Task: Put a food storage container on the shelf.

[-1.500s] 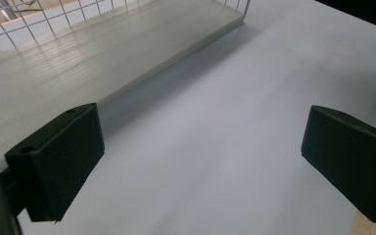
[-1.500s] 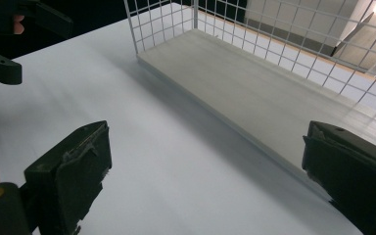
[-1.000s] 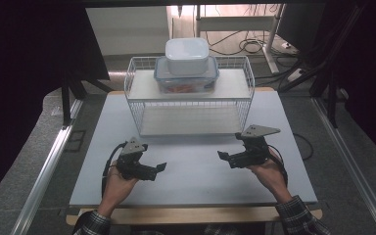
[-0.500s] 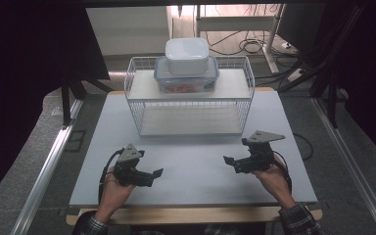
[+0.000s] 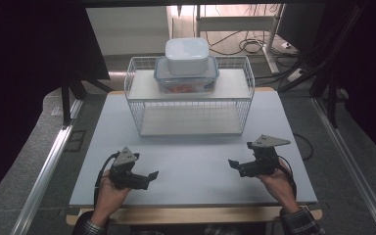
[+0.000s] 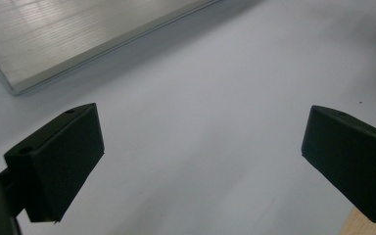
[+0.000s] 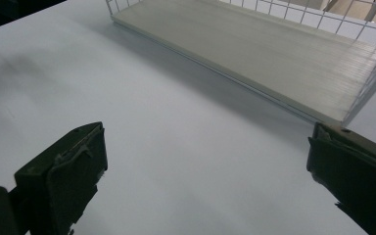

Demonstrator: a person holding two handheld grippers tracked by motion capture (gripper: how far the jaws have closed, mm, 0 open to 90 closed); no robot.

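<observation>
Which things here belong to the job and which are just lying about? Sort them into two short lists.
Job:
- left tool, open, over the bare table
- right tool, open
- wire rack
- white tub, stacked on the clear box

Lying about:
- cables on the floor behind

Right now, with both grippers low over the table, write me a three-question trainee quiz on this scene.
1. True or false: the left gripper holds the white container.
2. What does the white container rest on? A) the bare table B) the clear lidded container C) the rack's lower shelf
3. Fill in: both containers stand on the ____ shelf of the wire rack.

Key
1. False: its jaws stand wide apart over the bare table, as do those of the right gripper.
2. B.
3. Top.
</observation>
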